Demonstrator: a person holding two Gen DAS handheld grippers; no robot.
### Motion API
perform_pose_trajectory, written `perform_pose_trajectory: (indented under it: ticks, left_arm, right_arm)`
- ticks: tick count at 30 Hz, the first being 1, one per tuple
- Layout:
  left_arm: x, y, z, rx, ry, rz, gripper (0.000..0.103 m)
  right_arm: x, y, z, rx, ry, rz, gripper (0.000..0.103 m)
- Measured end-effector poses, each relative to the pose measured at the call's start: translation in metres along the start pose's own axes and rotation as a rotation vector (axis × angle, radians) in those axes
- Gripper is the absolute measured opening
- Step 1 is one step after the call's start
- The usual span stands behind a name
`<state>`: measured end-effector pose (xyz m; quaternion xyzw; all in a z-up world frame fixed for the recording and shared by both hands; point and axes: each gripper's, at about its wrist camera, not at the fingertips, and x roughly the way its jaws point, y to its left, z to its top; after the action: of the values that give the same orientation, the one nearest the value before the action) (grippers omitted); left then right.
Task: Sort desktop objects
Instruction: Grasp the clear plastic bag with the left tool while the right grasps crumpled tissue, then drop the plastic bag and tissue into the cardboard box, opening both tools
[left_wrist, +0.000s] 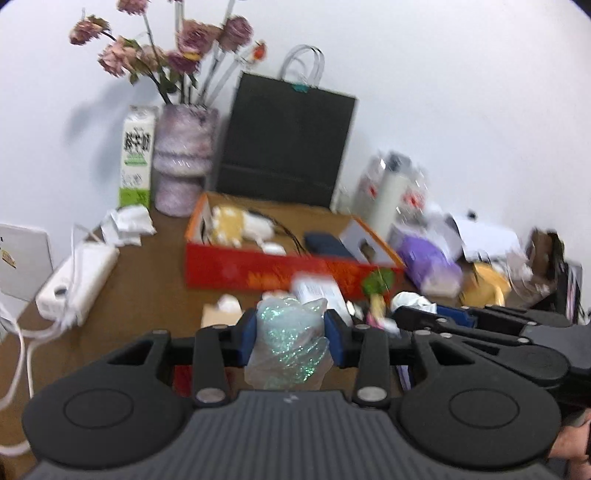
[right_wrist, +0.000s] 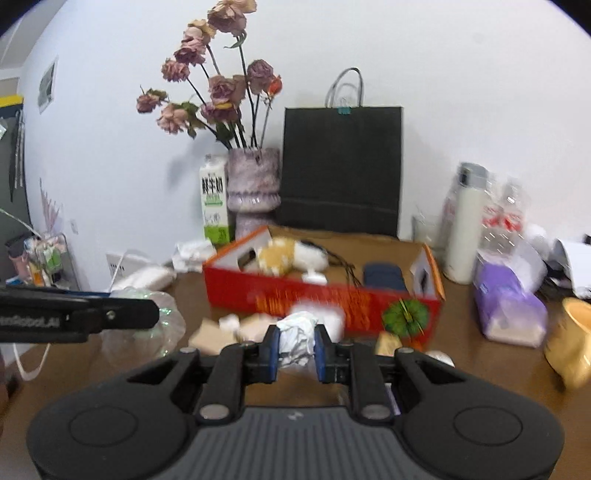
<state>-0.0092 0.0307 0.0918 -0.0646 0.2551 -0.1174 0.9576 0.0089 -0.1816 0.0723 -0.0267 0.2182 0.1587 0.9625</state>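
My left gripper (left_wrist: 291, 338) is shut on a clear plastic bag with green glitter (left_wrist: 288, 347), held above the brown desk. The bag also shows in the right wrist view (right_wrist: 147, 325), with the left gripper's arm (right_wrist: 74, 314) across it. My right gripper (right_wrist: 295, 349) is shut on a crumpled white paper ball (right_wrist: 297, 338). The right gripper's arm shows in the left wrist view (left_wrist: 480, 328), with the paper (left_wrist: 412, 300) at its tip. An open red box (right_wrist: 317, 295) with a plush toy (right_wrist: 284, 254) and a dark case (right_wrist: 382, 277) stands just ahead.
At the back stand a vase of dried flowers (right_wrist: 253, 184), a milk carton (right_wrist: 213, 201) and a black paper bag (right_wrist: 341, 170). A white bottle (right_wrist: 463, 225), purple tissue pack (right_wrist: 509, 306) and yellow cup (right_wrist: 570, 339) are right. Paper scraps (right_wrist: 229, 325) lie before the box.
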Motion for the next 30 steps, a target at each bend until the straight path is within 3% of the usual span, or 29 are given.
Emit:
perform_pose_trajectory:
  ticks: [5, 10, 18, 23, 25, 30]
  left_arm:
    - [-0.005, -0.014, -0.038, 0.029, 0.092, -0.032, 0.040]
    - [-0.012, -0.021, -0.058, 0.059, 0.124, -0.038, 0.039]
    - [-0.019, -0.027, -0.047, 0.066, 0.080, -0.042, 0.039]
    - [-0.009, -0.014, 0.002, 0.003, 0.027, -0.062, 0.039]
    - [0.002, -0.009, 0.031, 0.025, -0.001, -0.043, 0.039]
    - [0.069, 0.016, 0.116, 0.029, 0.007, 0.005, 0.039]
  right_arm:
    - [-0.037, -0.009, -0.046, 0.079, 0.042, -0.059, 0.018]
    - [-0.070, -0.006, -0.078, 0.052, -0.042, -0.110, 0.018]
    - [-0.079, 0.006, -0.063, 0.018, -0.099, -0.093, 0.018]
    - [-0.070, -0.005, -0.040, 0.017, -0.125, -0.104, 0.018]
    - [-0.061, -0.017, -0.021, 0.033, -0.140, -0.114, 0.018]
    - [-0.013, -0.052, 0.050, 0.073, -0.145, -0.090, 0.018]
